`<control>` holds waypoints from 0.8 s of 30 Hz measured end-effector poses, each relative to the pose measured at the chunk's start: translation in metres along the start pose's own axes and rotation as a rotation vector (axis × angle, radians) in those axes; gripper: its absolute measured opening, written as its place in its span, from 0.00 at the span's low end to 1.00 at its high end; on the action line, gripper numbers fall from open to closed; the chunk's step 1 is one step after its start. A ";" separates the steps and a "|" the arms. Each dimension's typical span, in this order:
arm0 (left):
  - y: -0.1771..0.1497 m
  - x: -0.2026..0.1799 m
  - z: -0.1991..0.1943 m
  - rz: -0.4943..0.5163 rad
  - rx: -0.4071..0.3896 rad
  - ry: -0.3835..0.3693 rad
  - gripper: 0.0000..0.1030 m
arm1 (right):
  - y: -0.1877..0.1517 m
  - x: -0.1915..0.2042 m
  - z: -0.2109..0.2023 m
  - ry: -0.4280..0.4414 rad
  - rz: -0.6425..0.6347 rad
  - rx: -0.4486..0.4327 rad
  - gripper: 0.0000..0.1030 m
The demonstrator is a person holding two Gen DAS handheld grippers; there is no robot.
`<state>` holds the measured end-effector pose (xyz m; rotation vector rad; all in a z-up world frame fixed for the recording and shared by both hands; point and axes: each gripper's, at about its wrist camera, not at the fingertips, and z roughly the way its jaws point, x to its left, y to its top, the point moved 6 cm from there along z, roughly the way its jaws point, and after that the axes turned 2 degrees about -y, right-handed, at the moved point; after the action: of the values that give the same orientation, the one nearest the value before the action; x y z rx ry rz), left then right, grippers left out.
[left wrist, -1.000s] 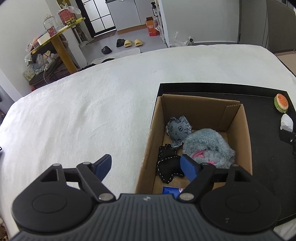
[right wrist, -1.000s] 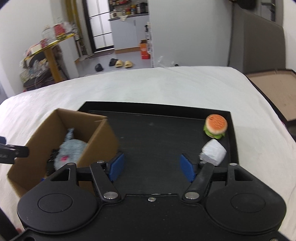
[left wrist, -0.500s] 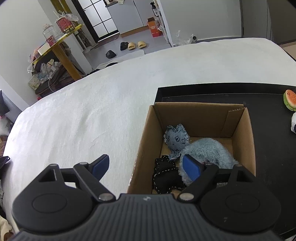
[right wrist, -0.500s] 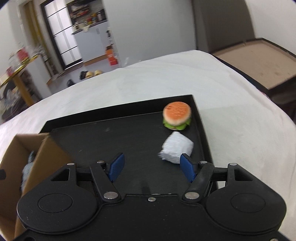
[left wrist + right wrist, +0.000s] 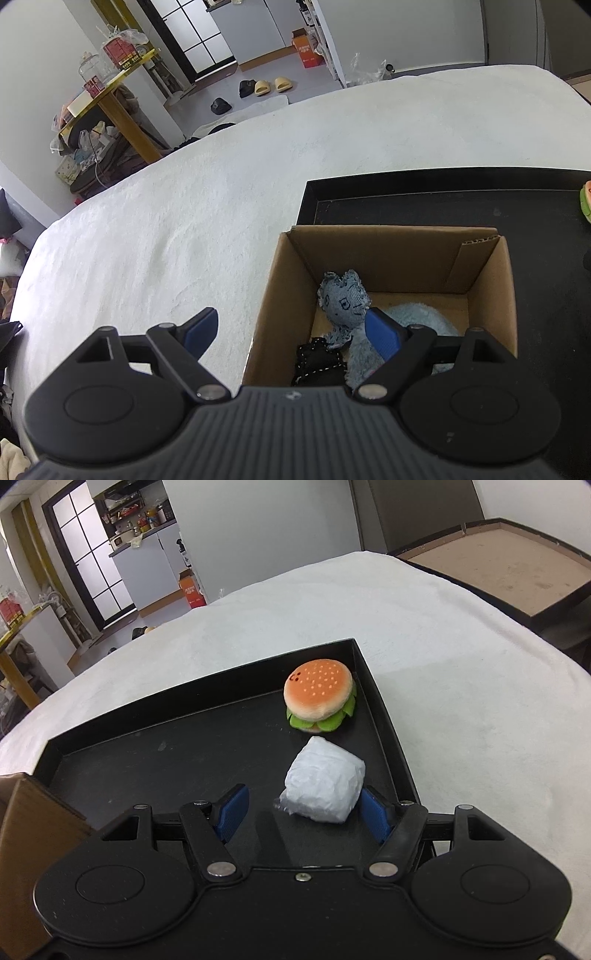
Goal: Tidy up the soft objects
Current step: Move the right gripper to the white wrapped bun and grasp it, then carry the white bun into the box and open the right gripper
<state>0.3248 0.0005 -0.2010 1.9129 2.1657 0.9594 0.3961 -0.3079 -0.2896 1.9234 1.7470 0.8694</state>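
Note:
A cardboard box stands on the black tray and holds a denim doll, a fluffy blue plush and a black stitched toy. My left gripper is open and empty above the box's near left corner. In the right wrist view a white wrapped soft packet lies on the tray, with a plush burger just beyond it near the tray's far right corner. My right gripper is open, its fingers either side of the packet's near end, the right pad close to it.
The tray lies on a white fluffy cover. The box's corner shows at the left of the right wrist view. A brown board lies beyond the cover at the far right. The burger's edge shows at the right border of the left wrist view.
My right gripper has swung right from the box and closed in on the white packet, which now sits between its fingers. My left gripper has drawn back slightly over the box.

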 end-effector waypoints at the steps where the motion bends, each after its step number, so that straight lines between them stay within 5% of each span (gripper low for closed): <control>1: 0.000 0.000 0.001 0.002 0.004 0.001 0.83 | 0.000 0.001 0.001 -0.010 -0.015 -0.006 0.64; 5: 0.001 -0.001 0.000 0.013 0.008 0.003 0.83 | 0.000 0.005 0.003 -0.021 -0.050 -0.015 0.63; 8: -0.001 0.000 -0.002 0.010 0.009 -0.004 0.83 | 0.001 0.004 0.003 -0.057 -0.071 -0.032 0.43; 24: -0.030 0.023 -0.038 -0.018 -0.002 -0.078 0.83 | -0.005 0.009 -0.046 -0.043 -0.113 -0.031 0.42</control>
<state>0.2763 0.0061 -0.1784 1.8932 2.1344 0.8689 0.3619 -0.3037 -0.2582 1.7920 1.7869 0.8045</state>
